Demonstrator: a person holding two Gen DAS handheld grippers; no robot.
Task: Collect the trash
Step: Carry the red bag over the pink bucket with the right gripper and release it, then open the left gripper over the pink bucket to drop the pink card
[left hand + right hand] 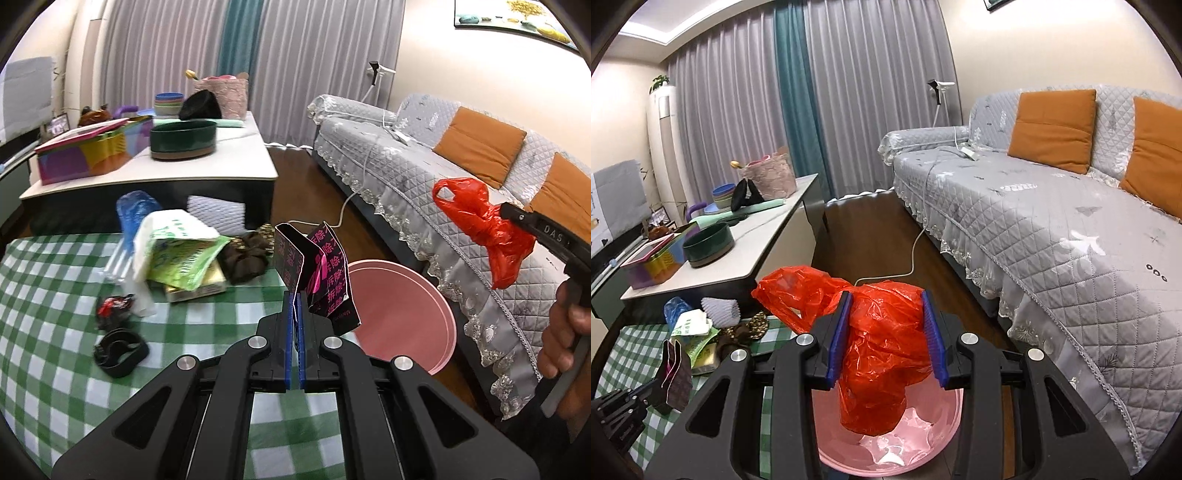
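holding both pieces of trash aloft, the two grippers are at the drop stage, and the main risk is a miss. right gripper [886, 339] has its blue pads set wide, with the red plastic bag [879, 354] bunched between them and hanging above the pink bin [886, 458]; the film is light and crumpled, so on release it may cling to a pad or drift past the rim onto the floor. left gripper [295, 332] is clamped tight on the black and pink wrapper [317, 273], a creased, glossy packet with pink lettering, standing up from the pads near the edge of the green checked cloth [44, 295]. in the left view the bin lies beside and beyond it, not beneath, so an early release would likely land it on the cloth. more litter [177, 258] is piled on the cloth.
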